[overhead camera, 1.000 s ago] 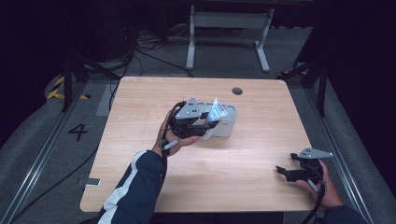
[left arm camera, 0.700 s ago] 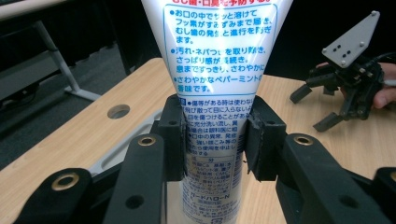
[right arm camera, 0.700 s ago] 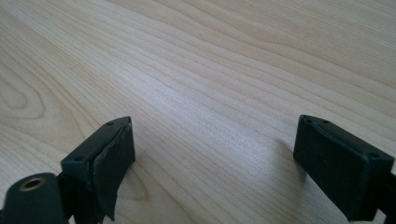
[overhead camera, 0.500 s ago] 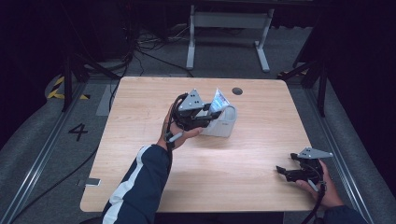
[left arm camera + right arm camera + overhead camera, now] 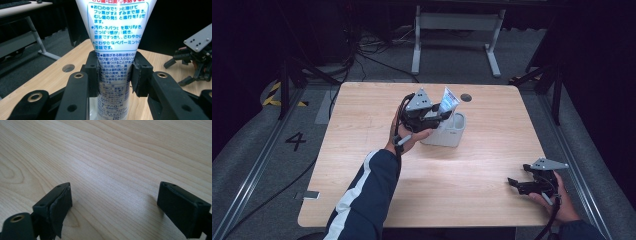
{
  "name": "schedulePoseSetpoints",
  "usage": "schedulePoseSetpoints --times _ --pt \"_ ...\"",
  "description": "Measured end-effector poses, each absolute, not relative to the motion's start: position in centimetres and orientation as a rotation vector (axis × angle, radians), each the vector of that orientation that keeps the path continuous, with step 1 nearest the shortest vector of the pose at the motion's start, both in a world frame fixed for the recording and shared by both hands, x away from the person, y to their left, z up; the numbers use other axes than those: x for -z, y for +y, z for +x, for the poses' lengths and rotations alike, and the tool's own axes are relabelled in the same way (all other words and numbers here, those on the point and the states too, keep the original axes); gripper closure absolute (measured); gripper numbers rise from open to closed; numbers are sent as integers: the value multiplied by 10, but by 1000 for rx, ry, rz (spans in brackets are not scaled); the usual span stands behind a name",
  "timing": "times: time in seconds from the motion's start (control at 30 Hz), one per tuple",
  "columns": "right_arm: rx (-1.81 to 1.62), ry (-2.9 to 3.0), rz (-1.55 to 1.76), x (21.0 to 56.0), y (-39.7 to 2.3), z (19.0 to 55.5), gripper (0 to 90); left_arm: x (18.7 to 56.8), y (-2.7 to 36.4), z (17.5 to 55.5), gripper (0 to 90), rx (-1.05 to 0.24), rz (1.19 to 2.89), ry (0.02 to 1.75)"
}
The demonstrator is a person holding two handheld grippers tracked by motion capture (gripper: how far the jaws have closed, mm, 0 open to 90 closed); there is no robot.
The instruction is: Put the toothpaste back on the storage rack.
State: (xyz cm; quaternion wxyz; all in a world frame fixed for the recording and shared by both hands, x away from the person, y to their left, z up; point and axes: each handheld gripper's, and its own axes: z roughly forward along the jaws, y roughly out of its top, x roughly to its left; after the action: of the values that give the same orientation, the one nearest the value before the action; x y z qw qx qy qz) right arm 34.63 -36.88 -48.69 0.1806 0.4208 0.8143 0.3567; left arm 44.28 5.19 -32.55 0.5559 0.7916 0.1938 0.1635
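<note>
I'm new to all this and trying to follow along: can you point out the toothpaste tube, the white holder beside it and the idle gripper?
toothpaste tube (image 5: 115, 50), left gripper view, printed middle.
white holder (image 5: 451, 136), high view, front wall.
right gripper (image 5: 515, 183), high view, between its jaw tips.

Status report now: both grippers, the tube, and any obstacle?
Left gripper shut on toothpaste tube, above white holder. Right gripper open, nothing between its jaws, low over table. Nothing in the way.

- The tube (image 5: 113, 50) is white with blue writing.
- The cup (image 5: 451, 131) is white.
- The table (image 5: 362, 125) is light wood with wavy lines.
- The sleeve (image 5: 362, 200) is dark blue with a white stripe.
</note>
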Motion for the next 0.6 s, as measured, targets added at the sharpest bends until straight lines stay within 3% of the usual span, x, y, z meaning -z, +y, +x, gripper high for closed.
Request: schedulePoseSetpoints --times 0.6 --pt "-1008 2300 1189 487 -369 346 128 326 42 459 646 -393 1841 481"
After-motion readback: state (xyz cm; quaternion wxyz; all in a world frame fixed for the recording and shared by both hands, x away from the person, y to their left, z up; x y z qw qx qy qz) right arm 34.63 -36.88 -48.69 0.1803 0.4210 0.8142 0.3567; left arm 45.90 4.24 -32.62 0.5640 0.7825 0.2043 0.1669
